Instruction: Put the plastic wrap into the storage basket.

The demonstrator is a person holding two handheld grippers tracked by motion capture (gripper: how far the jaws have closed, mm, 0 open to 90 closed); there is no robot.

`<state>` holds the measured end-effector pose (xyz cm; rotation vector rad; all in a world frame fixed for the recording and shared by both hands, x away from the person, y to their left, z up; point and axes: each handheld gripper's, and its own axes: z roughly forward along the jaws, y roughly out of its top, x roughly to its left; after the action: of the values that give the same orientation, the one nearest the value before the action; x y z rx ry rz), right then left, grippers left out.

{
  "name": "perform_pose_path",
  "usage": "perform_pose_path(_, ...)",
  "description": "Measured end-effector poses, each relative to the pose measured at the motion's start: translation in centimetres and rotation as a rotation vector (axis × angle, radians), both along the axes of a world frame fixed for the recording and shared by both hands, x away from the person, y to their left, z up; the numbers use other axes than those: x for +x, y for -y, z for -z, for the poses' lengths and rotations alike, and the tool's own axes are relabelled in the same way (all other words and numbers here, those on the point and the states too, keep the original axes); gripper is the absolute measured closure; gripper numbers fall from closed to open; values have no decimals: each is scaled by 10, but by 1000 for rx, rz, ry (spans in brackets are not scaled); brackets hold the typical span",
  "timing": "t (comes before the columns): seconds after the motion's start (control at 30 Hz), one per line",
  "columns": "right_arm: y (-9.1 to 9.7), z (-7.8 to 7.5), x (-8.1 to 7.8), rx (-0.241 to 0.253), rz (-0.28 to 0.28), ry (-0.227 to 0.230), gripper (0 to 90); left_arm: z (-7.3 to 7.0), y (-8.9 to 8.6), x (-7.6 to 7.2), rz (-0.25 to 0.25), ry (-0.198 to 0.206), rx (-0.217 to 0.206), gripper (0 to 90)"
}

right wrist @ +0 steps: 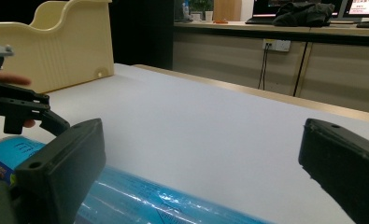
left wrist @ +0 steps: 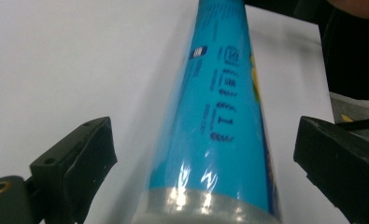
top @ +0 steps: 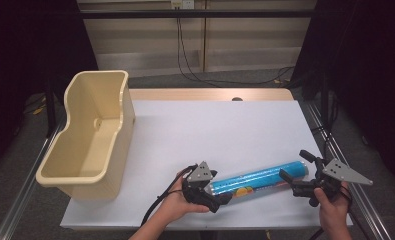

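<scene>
Blue roll (top: 257, 181) lies flat on white tabletop (top: 225, 135), near front edge, long axis running left-right, right end slightly farther back. Left tool (top: 220, 192) at roll's left end: jaws apart, straddling it, gaps on both sides, no contact seen. Right tool (top: 295, 172) at roll's right end, jaws wide apart, roll passing low beside one jaw, not clamped. Each hand nearest its own end. Beige bin (top: 92, 132) stands far left, well apart from roll.
</scene>
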<state>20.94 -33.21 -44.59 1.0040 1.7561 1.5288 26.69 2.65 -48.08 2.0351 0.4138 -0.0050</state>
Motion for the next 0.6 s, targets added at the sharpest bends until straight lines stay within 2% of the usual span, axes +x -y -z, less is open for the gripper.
perform_pose_path(0.1, 0, 0, 0, -1, 0, 0, 3, 1, 2, -2, 28, 11, 42, 80)
perform_pose_path(0.23, 0, 0, 0, -5, -2, -1, 3, 3, 5, -4, 39, 5, 90, 111)
perform_pose_path(0.43, 0, 0, 1, -5, -2, -2, 3, 3, 8, -3, 48, 10, 120, 184)
perform_pose_path(0.5, 0, 0, 1, -6, -2, 0, 3, 3, 8, -3, 45, 23, 138, 261)
perform_pose_path(0.6, 0, 0, 1, -8, -3, 0, 3, 2, 7, -3, 59, 36, 147, 277)
